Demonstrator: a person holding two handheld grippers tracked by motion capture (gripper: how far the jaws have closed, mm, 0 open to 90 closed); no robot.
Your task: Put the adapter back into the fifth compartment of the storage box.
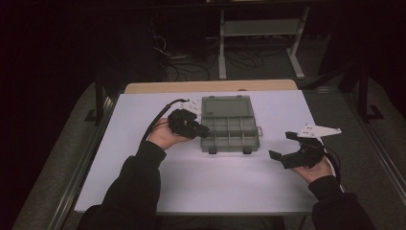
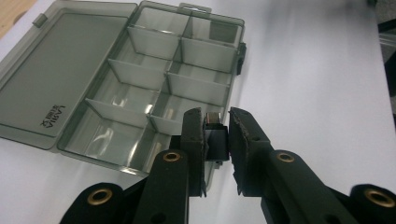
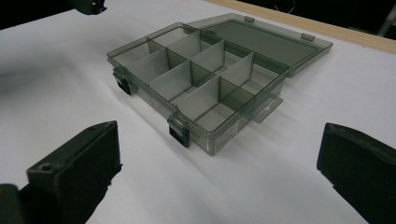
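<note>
Smoke-grey plastic organiser box [image 1: 230, 128], one, lid flat open, eight compartments by my count, two black latches on its near wall. One small black block with a metal end [image 2: 215, 137], pinched in my left gripper [image 1: 203, 130], just over the box's left edge. White tabletop [image 1: 201, 182], wooden strip at the far edge; dark room, cables and a metal stand behind. My right gripper [image 1: 285, 146], jaws wide and empty, sits well right of the box.

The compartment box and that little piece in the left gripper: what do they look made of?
Compartment box: likely smoky clear plastic, glossy; the dividers and white table show through its walls. Small piece clamped in the left gripper: black matte body, probably plastic, with a shiny metal-looking end.
</note>
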